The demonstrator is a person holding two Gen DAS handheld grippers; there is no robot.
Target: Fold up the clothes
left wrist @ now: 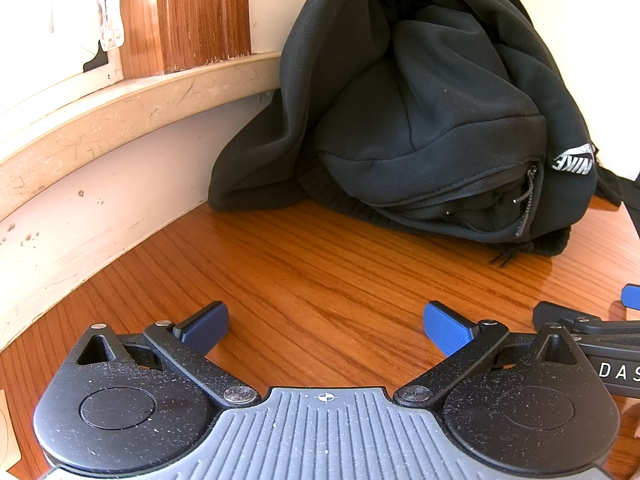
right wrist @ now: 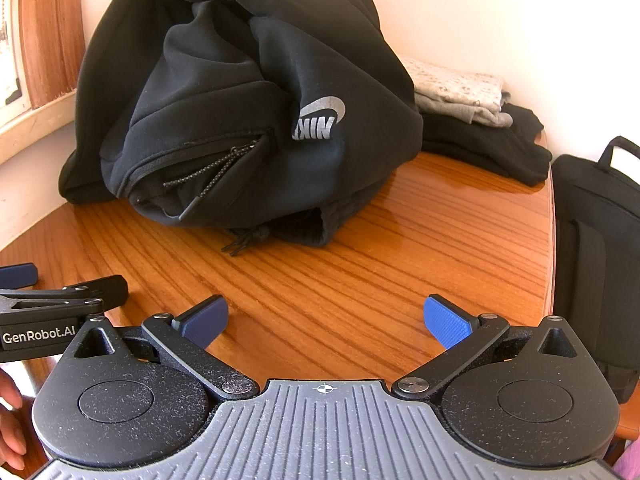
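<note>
Both grippers are hovering low over the wooden table (right wrist: 400, 240), left gripper (left wrist: 326, 326) and right gripper (right wrist: 326, 320) with fingers spread wide, pinching nothing. Ahead, the crumpled black hoodie (right wrist: 240, 100) is lying against the wall, folded clothes (right wrist: 472, 116) sitting beside it.

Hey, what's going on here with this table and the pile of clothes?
A person holds a gripper in each hand over a wooden table, and both the left gripper and the right gripper are open and hold nothing. Ahead lies a crumpled black Nike garment, unfolded and untouched. Behind it, near the wall, sits a stack of folded clothes. A black bag stands beside the table.
</note>
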